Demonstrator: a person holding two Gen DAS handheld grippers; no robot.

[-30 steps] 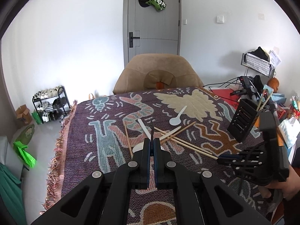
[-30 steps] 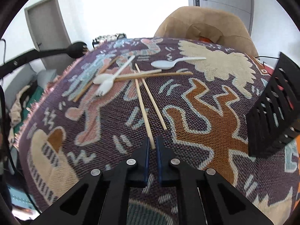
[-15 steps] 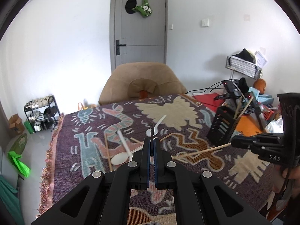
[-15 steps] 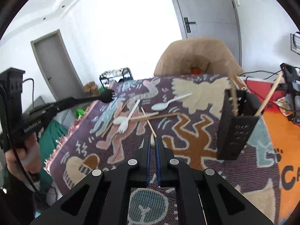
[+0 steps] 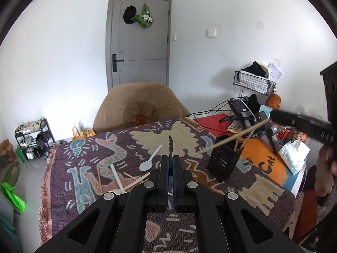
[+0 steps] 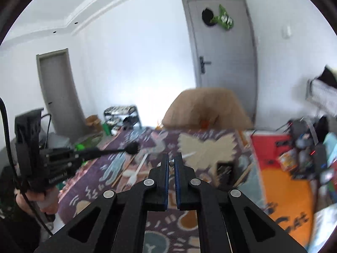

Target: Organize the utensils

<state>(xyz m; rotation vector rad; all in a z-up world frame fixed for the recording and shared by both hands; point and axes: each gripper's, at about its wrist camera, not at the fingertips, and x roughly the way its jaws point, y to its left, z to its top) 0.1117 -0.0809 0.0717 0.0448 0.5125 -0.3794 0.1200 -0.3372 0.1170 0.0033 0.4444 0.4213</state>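
Wooden chopstick [image 5: 231, 138] pinched by raised right gripper [image 6: 171, 164]; left gripper [image 5: 170, 162] grips black fork [image 5: 170, 145].

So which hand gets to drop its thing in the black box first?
Right. Its hand-held gripper already holds a chopstick right above the black holder. The left hand-held gripper holds its black fork farther away.

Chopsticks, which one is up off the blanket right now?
The chopstick held by the right gripper, slanting in the air above the black holder. The loose chopsticks lie flat on the blanket beside the white spoon.
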